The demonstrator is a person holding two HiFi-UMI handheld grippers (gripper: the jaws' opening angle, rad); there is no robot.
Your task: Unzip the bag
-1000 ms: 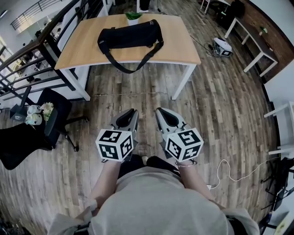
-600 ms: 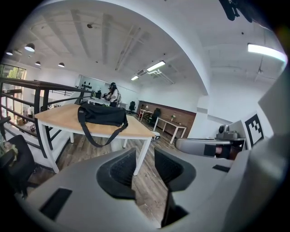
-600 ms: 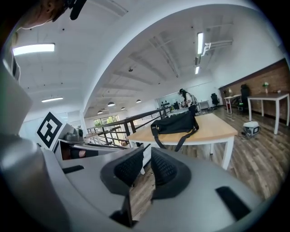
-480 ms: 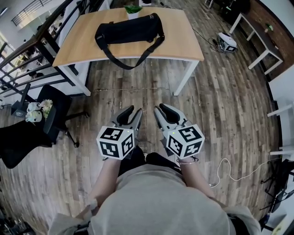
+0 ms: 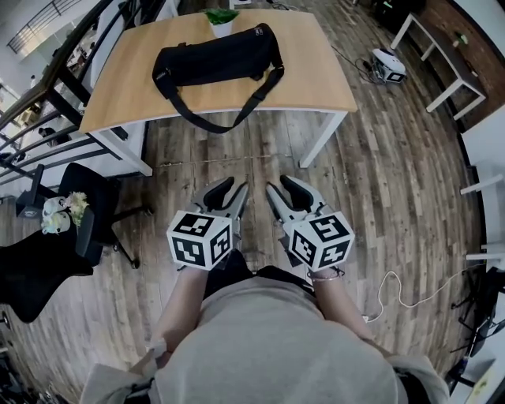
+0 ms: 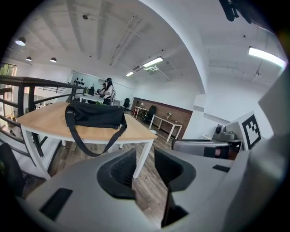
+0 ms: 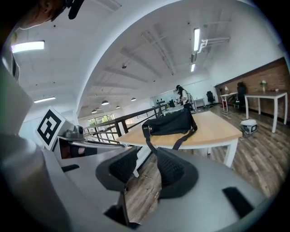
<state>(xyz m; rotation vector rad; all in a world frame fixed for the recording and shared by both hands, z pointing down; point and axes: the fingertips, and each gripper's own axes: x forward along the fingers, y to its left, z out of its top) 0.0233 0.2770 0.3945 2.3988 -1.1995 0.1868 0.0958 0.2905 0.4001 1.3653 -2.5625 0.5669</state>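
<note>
Both grippers have parted since a second ago. The left gripper [image 5: 230, 191], nearly closed then, now stands with its jaws wide apart; the right gripper [image 5: 284, 188] has just been opening and shows a clear gap, narrower than the left's. Each gripper view shows only floor [image 5: 379, 205] planks between the ribbed pads, so neither holds anything. The black bag [image 5: 217, 57] lies lengthwise on the wooden bench [image 5: 316, 87], toward its far side. Its strap [image 5: 207, 121] loops over the near edge and hangs free, and a green plant [image 5: 221, 15] sits just behind it. Compared with the earlier head views the bench looks slightly larger, so the person seems to be edging forward. Still, the bag remains well apart from both grippers, which are held low in front of the body over bare floor. My reading: this is the approach, with jaws readied, and the unzipping has not begun. The zip pull cannot be made out from here. Likely need: one gripper to steady the bag, the other to take the pull.
</note>
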